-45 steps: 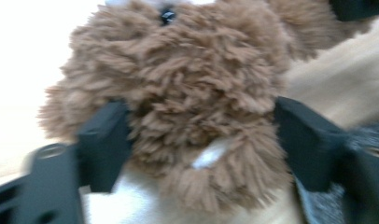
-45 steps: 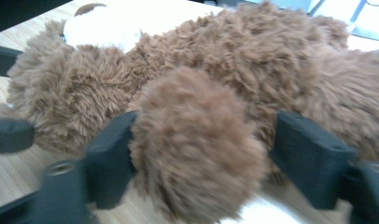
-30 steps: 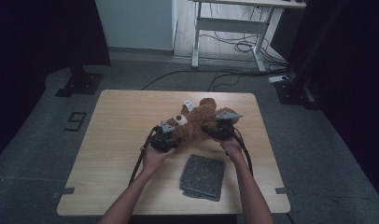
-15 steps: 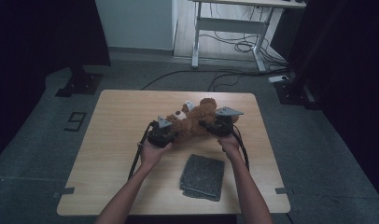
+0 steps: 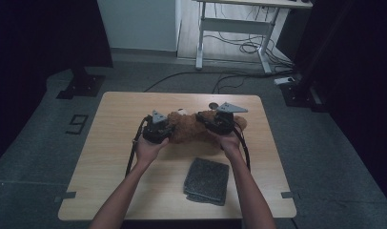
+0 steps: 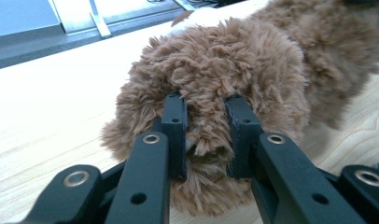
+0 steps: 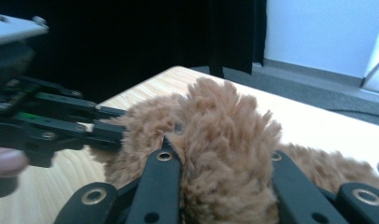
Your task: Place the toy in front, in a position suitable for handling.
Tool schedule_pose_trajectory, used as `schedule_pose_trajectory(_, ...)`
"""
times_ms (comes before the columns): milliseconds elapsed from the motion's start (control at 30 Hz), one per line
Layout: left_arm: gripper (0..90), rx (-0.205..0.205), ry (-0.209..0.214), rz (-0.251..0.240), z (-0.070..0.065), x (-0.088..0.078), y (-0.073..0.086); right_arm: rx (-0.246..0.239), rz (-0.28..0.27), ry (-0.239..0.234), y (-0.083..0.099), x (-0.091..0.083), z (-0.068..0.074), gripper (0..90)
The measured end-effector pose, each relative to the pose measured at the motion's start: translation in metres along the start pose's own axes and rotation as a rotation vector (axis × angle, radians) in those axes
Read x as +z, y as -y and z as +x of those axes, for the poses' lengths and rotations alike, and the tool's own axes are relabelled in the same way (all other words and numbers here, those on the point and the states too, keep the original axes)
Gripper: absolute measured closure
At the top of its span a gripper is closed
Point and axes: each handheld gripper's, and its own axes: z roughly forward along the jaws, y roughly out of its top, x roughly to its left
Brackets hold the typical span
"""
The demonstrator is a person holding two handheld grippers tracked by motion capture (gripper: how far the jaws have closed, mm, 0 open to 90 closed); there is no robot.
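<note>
High view: nearest the person, one folded grey cloth [image 5: 207,180] of coarse, speckled weave lies on the pale wood-grain tabletop [image 5: 110,157]. Past it, two black grippers hold one shaggy brown teddy bear [image 5: 189,128] between them over the middle: the left gripper [image 6: 205,135] has just been closing its fingers [image 6: 174,122] into a furry limb, and the right gripper [image 7: 220,161] pinches another tuft. Beyond lie grey floor, loose cables and a white desk frame.
</note>
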Motion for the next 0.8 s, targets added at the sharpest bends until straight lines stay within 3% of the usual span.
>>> schedule_pose_trajectory(167, 73.3, -0.014, -0.006, 0.018, 0.014, 0.0, 0.004, -0.033, 0.003, -0.044, -0.006, 0.005, 0.018, 78.2)
schedule_pose_trajectory(233, 73.3, -0.029, -0.016, 0.046, 0.021, 0.006, 0.011, -0.029, 0.04, -0.067, 0.002, 0.016, 0.023, 77.9)
schedule_pose_trajectory(300, 73.2, -0.039, -0.018, 0.065, 0.025, 0.01, 0.017, -0.035, 0.055, -0.068, 0.004, 0.019, 0.024, 77.7)
schedule_pose_trajectory(333, 73.1, -0.036, -0.025, 0.078, 0.026, 0.013, 0.021, -0.039, 0.096, -0.057, 0.013, 0.028, 0.023, 76.7)
schedule_pose_trajectory(433, 73.1, -0.05, -0.027, 0.088, 0.03, 0.016, 0.03, 0.008, 0.107, -0.075, 0.023, 0.033, 0.018, 74.6)
schedule_pose_trajectory(467, 73.0, -0.059, -0.018, 0.085, 0.032, 0.016, 0.031, 0.015, 0.098, -0.065, 0.025, 0.033, 0.017, 72.1)
schedule_pose_trajectory(500, 72.9, -0.054, -0.018, 0.083, 0.031, 0.015, 0.032, 0.016, 0.084, -0.014, 0.029, 0.029, 0.013, 68.8)
schedule_pose_trajectory(567, 72.9, -0.04, -0.021, 0.083, 0.029, 0.014, 0.032, 0.024, 0.085, -0.009, 0.03, 0.028, 0.011, 66.7)
schedule_pose_trajectory(667, 72.9, -0.034, -0.019, 0.078, 0.027, 0.011, 0.037, 0.037, 0.125, 0.018, 0.035, 0.021, 0.004, 46.5)
schedule_pose_trajectory(767, 72.9, -0.041, 0.001, 0.069, 0.025, 0.007, 0.043, -0.006, 0.14, 0.072, 0.04, 0.005, 0.007, 35.7)
schedule_pose_trajectory(800, 72.9, -0.036, 0.001, 0.068, 0.023, 0.005, 0.045, -0.034, 0.13, 0.101, 0.045, -0.01, 0.013, 27.9)
